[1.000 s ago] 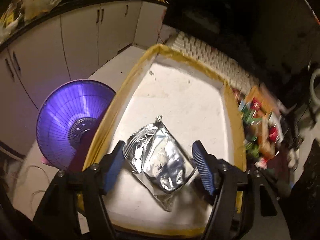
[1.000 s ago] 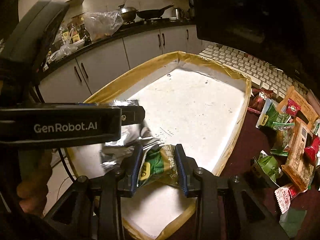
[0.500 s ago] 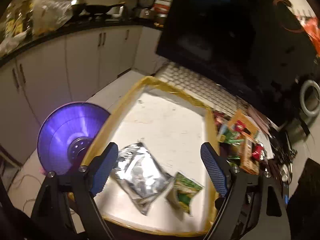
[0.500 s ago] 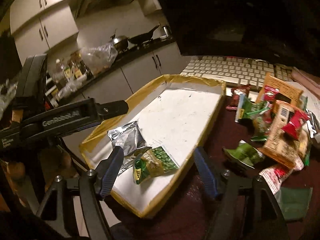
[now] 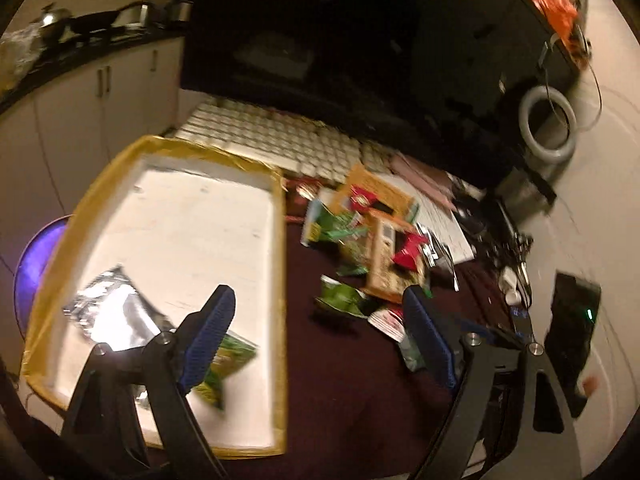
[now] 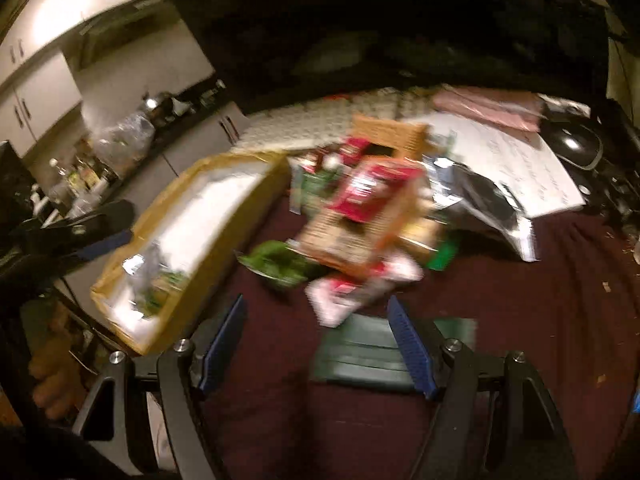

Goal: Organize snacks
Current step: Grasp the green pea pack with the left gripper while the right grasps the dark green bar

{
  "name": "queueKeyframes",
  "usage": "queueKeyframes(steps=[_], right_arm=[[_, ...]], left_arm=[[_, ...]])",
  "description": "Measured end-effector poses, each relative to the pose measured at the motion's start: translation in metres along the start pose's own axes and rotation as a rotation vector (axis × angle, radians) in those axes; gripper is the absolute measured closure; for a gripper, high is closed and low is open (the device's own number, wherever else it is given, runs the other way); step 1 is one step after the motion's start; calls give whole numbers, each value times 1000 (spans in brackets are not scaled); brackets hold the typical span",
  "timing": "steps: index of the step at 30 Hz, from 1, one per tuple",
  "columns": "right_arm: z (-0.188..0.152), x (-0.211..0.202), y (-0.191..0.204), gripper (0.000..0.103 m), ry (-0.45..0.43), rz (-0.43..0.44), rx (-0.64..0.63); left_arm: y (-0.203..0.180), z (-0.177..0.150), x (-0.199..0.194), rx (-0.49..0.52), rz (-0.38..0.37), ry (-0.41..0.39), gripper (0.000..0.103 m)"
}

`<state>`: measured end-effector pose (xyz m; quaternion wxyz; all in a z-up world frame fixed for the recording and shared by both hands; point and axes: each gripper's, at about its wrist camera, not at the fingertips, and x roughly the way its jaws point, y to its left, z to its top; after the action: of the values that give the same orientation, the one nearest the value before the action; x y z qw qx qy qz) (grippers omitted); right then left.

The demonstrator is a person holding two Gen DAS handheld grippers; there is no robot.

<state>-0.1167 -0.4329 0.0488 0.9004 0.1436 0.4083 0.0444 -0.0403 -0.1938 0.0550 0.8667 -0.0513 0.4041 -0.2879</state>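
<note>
A white tray with a yellow taped rim (image 5: 280,264) sits at the table's left edge. In it lie a silver foil packet (image 5: 108,312) and a green snack packet (image 5: 228,364). A pile of loose snacks (image 5: 372,240) lies on the dark red cloth right of the tray; it also shows blurred in the right wrist view (image 6: 360,216). My left gripper (image 5: 320,340) is open and empty, above the tray's right rim. My right gripper (image 6: 320,340) is open and empty, above the cloth in front of the pile, near a dark green packet (image 6: 356,352).
A white keyboard (image 5: 280,144) and a dark monitor (image 5: 360,40) stand behind the tray. A sheet of paper (image 6: 516,160), a black mouse (image 6: 572,144) and a tape roll (image 5: 548,124) lie at the right. A purple fan (image 5: 36,256) stands left of the table.
Both grippers have let go of their packets, opened wide and swung right from the tray toward the snack pile. The silver and green packets now lie in the tray.
</note>
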Motion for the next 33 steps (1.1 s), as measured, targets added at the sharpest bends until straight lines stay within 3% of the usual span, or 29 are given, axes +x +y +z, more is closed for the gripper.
queueKeyframes(steps=[8, 15, 18, 20, 24, 27, 29, 33], right_arm=[[11, 27, -29, 30, 128, -75, -49], [-11, 10, -14, 30, 169, 22, -139], [-19, 2, -8, 34, 169, 48, -145], [-22, 2, -7, 41, 163, 41, -141], [-22, 6, 3, 53, 155, 22, -157], [-21, 10, 10, 54, 153, -7, -211], [-23, 11, 13, 54, 155, -6, -234], [-27, 11, 18, 54, 154, -8, -273]], left_arm=[[-28, 7, 35, 83, 30, 89, 17], [-37, 15, 70, 131, 30, 177, 18], [-44, 16, 85, 173, 100, 185, 19], [-49, 16, 95, 221, 121, 200, 19], [-54, 13, 113, 265, 132, 255, 35], [-55, 11, 112, 272, 126, 269, 46], [-54, 9, 109, 279, 141, 285, 61], [-53, 6, 103, 278, 131, 297, 62]])
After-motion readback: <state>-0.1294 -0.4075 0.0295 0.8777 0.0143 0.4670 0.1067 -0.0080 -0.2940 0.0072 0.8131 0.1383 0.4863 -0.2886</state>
